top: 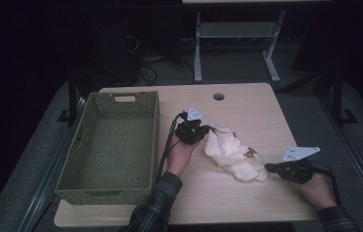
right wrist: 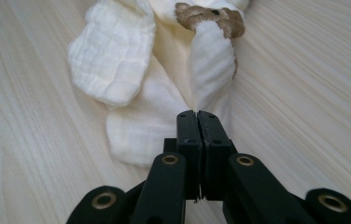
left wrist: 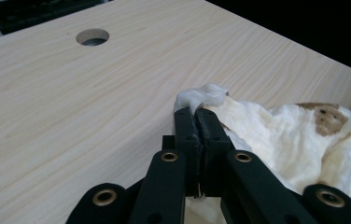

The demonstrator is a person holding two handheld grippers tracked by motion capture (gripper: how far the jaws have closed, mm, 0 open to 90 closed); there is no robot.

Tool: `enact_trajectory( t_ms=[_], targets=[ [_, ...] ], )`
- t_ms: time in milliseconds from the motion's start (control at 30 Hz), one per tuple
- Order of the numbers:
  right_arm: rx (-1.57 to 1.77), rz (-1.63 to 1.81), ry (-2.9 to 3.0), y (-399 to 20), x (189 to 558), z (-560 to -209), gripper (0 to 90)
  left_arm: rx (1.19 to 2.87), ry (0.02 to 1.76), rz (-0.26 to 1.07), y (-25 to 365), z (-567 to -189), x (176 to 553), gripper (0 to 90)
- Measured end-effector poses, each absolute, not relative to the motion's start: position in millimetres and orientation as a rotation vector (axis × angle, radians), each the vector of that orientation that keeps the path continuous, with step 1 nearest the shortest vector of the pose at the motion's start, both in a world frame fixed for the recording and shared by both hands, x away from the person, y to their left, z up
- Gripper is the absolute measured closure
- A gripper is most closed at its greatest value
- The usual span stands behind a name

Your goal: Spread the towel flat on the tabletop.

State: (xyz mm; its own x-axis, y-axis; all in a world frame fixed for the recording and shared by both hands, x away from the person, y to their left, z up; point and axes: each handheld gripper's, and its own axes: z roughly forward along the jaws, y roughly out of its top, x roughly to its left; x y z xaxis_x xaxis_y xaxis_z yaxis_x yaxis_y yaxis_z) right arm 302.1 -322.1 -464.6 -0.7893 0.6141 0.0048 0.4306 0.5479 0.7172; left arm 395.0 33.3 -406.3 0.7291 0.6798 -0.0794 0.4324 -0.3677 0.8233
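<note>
Left gripper [left wrist: 196, 112] pinches cloth [left wrist: 295, 135]; right gripper [right wrist: 197, 114] closed, empty.

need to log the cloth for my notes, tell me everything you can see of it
The cloth is cream-white, soft crinkled gauze-like fabric with a small brown bear patch at one edge. It lies crumpled and loosely bunched on the wooden table, right of the green basket and apart from it. The left claw is shut on a pinched corner. The right claw is shut at the opposite end, over the fabric's edge; whether it grips the fabric cannot be told.

empty green basket [top: 112, 145], wooden table [top: 247, 111]
</note>
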Motion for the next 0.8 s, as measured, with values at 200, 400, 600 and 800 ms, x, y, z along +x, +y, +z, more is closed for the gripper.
enact_trajectory(
  t_ms=[200,400,600,800],
  targets=[
    [0.91,1.125,2.541,-327,305,-465,76.5,2.032,0.845,0.35,31,-409,393,75.2],
    [0.889,1.172,2.552,-322,306,-465,71.6,2.024,0.811,0.325,30,-403,387,66.1],
    [0.881,1.19,2.56,-317,306,-464,70.2,2.049,0.718,0.241,9,-406,374,62.0],
    [0.859,1.28,2.582,-311,306,-462,70.3,2.073,0.65,0.183,-8,-409,362,59.6]
  ],
)
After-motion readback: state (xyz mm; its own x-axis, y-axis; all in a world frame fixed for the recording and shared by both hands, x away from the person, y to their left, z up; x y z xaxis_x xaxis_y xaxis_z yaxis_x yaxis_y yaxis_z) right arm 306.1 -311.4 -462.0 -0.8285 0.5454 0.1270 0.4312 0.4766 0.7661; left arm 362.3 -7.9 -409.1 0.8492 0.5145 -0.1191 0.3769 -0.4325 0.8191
